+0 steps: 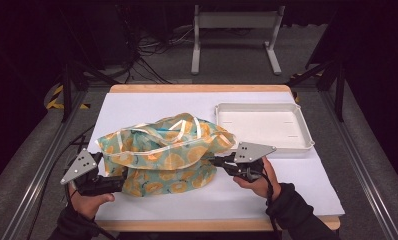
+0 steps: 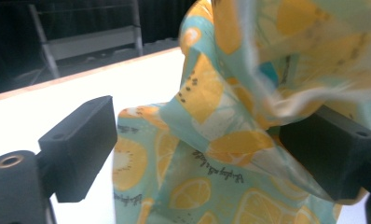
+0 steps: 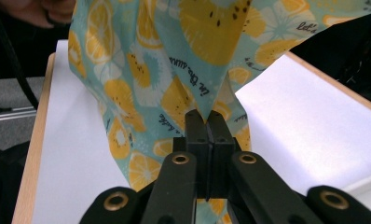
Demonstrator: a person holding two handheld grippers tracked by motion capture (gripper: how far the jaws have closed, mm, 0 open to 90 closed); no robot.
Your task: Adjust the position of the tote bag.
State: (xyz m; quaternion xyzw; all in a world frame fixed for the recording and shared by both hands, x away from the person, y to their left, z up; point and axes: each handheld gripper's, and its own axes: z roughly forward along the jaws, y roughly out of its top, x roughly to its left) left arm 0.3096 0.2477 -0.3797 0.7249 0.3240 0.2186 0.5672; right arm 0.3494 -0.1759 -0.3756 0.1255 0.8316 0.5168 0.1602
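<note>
At a white-topped table (image 1: 137, 107), the right gripper (image 3: 206, 122) pinches the lemon-print fabric bag (image 1: 167, 152) to hold it up, while the left gripper (image 2: 197, 154), jaws spread, straddles loose folds, apparently to regrip.

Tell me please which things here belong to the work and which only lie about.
In the work:
- lemon-print cloth bag
- right hand-held gripper, shut on the bag
- left hand-held gripper, open around the bag

Lying about:
- white tray
- metal stand behind the table
</note>
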